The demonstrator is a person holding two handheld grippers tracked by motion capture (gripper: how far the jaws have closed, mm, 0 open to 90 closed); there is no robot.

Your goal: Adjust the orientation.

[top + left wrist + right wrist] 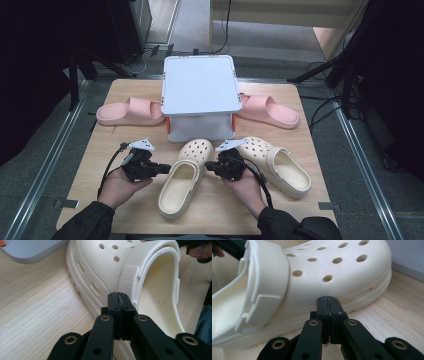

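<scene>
A cream clog [182,177] with round holes over its toe is laid on the desk [100,150], toe toward 1 o'clock. It is flanked at 9 o'clock by the left claw [166,168] and at 3 o'clock by the right claw [209,167]. Both claws are seen fully closed, nothing gripped, tips just beside the clog's sides.

Even, soft light falls on the table [125,210], while the room around it lies dark. Glare whitens the box [200,82] lid at the table's far edge. Both gripper views are slightly soft, with faint shadows under the clog [105,270].
</scene>
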